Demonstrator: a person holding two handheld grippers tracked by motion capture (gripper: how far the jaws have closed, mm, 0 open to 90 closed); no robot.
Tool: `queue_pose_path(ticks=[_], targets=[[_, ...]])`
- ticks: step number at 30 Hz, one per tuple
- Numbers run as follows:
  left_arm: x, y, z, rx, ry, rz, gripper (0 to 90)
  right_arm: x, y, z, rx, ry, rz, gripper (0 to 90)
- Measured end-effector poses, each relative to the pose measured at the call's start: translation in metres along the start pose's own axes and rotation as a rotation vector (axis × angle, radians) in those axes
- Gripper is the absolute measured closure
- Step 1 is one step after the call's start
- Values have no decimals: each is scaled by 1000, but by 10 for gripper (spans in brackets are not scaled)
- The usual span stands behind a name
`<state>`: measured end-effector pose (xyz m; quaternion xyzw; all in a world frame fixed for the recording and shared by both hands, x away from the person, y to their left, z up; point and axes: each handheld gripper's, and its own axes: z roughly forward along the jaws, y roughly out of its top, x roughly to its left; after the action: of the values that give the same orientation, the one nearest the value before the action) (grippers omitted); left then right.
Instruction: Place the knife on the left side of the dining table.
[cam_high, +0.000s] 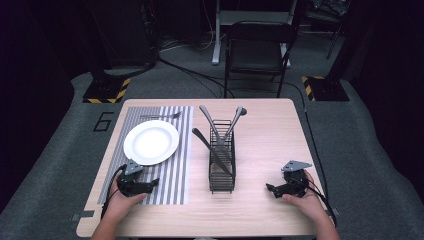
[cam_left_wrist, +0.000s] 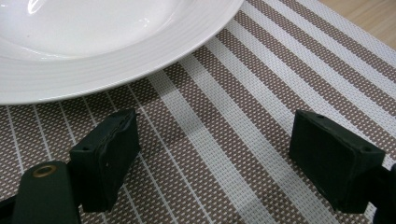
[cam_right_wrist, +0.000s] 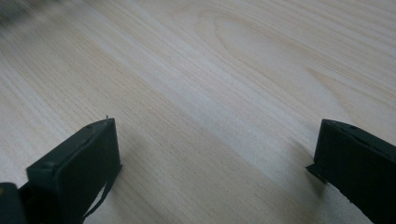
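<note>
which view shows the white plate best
The high view: the whole white plate is visible there, lying on the striped placemat left of the wire cutlery rack. The left gripper view shows just part of its ribbed rim close up, beyond the open left gripper. The right gripper view faces bare table.

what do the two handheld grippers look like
Both are black. The left gripper and right gripper each carry a grey three-cornered plate on top and trail a black cable. Up close, the jaws end in blocky black pads; a brass-coloured ring sits on the left one.
</note>
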<state>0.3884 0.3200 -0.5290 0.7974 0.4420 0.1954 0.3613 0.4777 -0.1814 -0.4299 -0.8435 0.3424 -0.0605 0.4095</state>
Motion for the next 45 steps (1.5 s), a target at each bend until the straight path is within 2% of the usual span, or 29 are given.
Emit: queue_pose_path(ticks=[7,10,16,22,27,28,32,34,35,40,45], targets=[[0,0,-1,3,8,7,171,0,0,0,0,0,0,0],[0,-1,-2,-10,14,-11,214,0,0,0,0,0,0,0],[-5,3,-7,12,-12,19,370,0,0,0,0,0,0,0],[-9,6,-10,11,-44,11,409,0,0,0,0,0,0,0],[-14,9,-11,15,-64,-11,428,0,0,0,0,0,0,0],[-14,9,-11,18,-62,0,430,0,0,0,0,0,0,0],[-16,11,-12,26,-79,-8,440,0,0,0,0,0,0,0],[-16,12,-11,21,-89,-19,457,0,0,0,0,0,0,0],[-17,14,-12,18,-119,-54,473,0,0,0,0,0,0,0],[-22,18,-12,16,-134,-76,491,0,0,0,0,0,0,0],[-29,24,-13,20,-135,-46,504,0,0,0,0,0,0,0]])
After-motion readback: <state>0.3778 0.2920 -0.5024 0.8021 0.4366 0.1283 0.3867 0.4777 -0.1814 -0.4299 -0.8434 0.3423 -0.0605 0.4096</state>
